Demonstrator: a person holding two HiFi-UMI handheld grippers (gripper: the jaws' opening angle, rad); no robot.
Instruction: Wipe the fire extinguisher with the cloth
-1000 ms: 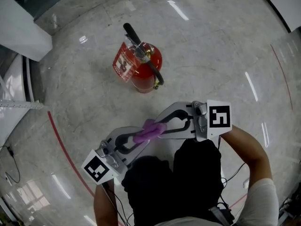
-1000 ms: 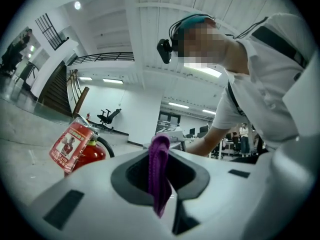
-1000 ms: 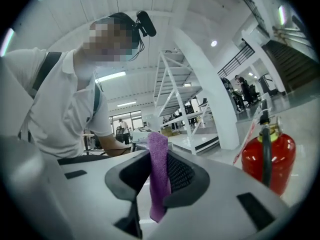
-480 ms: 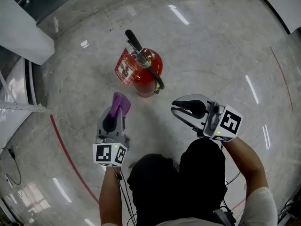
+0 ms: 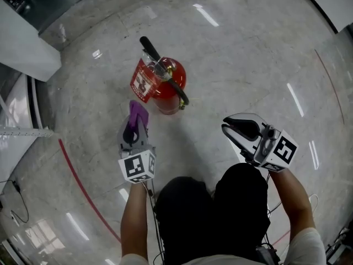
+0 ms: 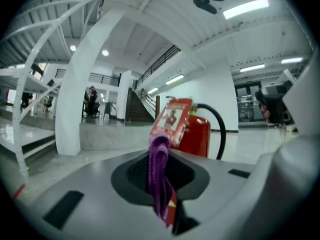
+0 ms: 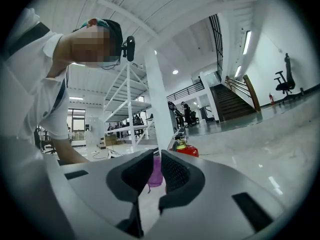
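Observation:
The red fire extinguisher (image 5: 165,87) stands upright on the grey floor, with a black hose and a hanging tag. My left gripper (image 5: 134,120) points at it from just short of its left side and is shut on a purple cloth (image 5: 136,112). In the left gripper view the cloth (image 6: 159,174) hangs pinched at the left gripper (image 6: 160,144), with the extinguisher (image 6: 197,134) close behind. My right gripper (image 5: 227,128) is off to the right, away from the extinguisher. In its own view the right gripper (image 7: 156,154) has a narrow gap and holds nothing; the distant cloth (image 7: 156,171) shows through.
A white shelf frame (image 5: 22,54) borders the floor at the left. A red line (image 5: 83,186) curves across the floor near my left arm. A white column (image 6: 80,94) and stairs (image 6: 135,109) stand beyond the extinguisher. My dark legs (image 5: 209,214) fill the bottom.
Both grippers held the cloth together close to my body. The right one let go and swung right. The left one carried the cloth forward to beside the extinguisher.

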